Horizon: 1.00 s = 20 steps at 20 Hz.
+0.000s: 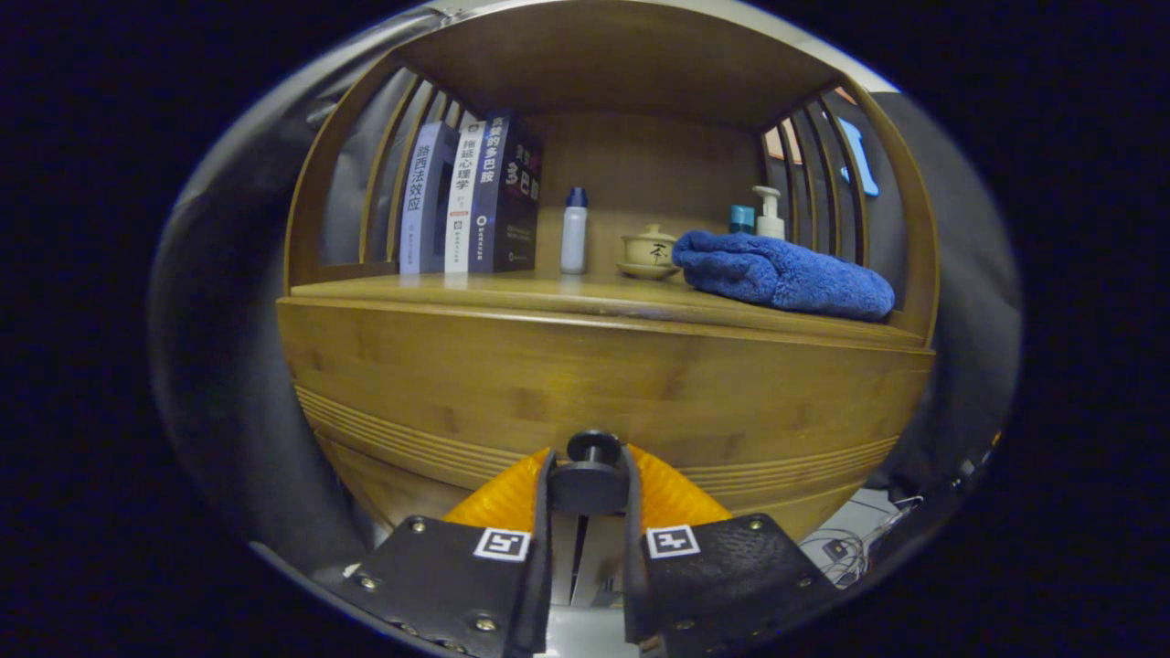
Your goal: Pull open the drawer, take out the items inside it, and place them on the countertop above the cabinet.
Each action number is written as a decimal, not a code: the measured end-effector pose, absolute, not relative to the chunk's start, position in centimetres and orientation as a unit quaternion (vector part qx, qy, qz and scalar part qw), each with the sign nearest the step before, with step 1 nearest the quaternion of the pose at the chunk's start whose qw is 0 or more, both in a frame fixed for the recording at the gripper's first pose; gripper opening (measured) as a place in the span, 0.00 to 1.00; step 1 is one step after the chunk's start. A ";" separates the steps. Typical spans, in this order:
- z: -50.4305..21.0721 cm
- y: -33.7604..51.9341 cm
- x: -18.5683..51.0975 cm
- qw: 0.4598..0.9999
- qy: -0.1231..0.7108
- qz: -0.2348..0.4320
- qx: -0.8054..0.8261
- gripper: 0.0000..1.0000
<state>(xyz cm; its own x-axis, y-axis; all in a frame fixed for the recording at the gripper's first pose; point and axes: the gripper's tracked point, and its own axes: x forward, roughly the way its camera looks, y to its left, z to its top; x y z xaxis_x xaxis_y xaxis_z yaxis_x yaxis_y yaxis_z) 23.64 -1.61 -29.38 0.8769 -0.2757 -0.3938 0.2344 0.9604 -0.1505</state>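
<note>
Tool (590,480) was closed narrowly on the dark knob (592,457) of the drawer (594,393), both fingers pressing its sides. Drawer front looked flush with the cabinet. On the desk (548,294) above: books (471,196), white bottle (574,231), teacup (648,251), blue towel (781,271), pump bottle (769,213).

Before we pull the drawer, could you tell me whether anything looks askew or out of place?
Nothing stands out: books, bottle and teacup stand upright, the blue towel lies folded, and the gripper is shut on the drawer knob.
</note>
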 end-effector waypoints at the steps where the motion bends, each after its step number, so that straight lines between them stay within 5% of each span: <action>1: -29.5 -1.7 23.8 0.968 0.209 -0.132 -0.046 0.30; 20: -27.5 1.8 10.8 0.956 0.274 -0.094 -0.057 0.28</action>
<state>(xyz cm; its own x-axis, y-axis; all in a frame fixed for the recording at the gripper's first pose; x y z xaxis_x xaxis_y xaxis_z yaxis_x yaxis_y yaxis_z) 10.83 1.76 -27.48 0.8324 -0.2100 -0.5128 0.1480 0.9760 -0.1595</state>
